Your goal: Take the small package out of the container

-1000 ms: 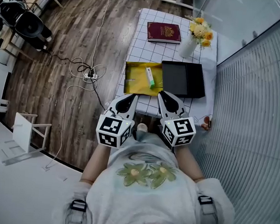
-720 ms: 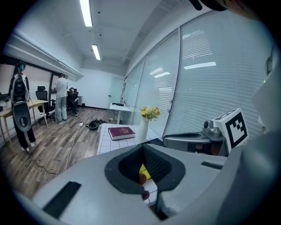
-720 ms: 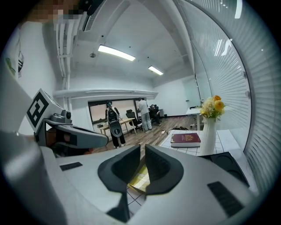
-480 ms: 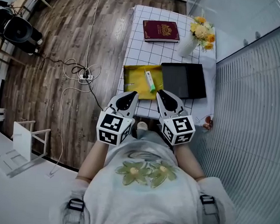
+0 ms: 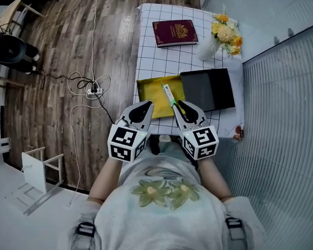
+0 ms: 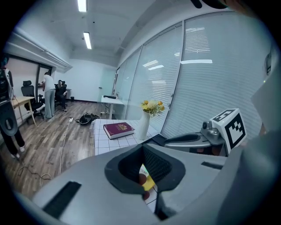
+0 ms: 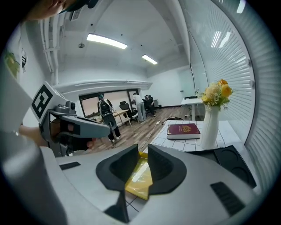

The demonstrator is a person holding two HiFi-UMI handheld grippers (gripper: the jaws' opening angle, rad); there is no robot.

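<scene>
A yellow container (image 5: 149,92) lies on the checked table (image 5: 151,52), and a small green-and-white package (image 5: 168,95) rests in its right part. My right gripper (image 5: 182,107) hovers at the table's front edge, its tips just short of the package's near end. Its jaws are opening, with nothing between them. Only the yellow container (image 7: 139,176) shows through the gap in the right gripper view. My left gripper (image 5: 143,106) hangs shut and empty by the container's near left corner. A sliver of yellow (image 6: 148,181) shows past its pads.
A black tray (image 5: 210,88) lies right of the container. A red book (image 5: 175,32) and a white vase (image 5: 207,48) of flowers stand at the far end. Cables and a power strip (image 5: 95,88) lie on the wooden floor left. A slatted glass wall runs along the right.
The right gripper's tips have come closer to the near end of the package and its jaws have parted slightly. The left gripper has stayed shut beside it. The head view has shifted.
</scene>
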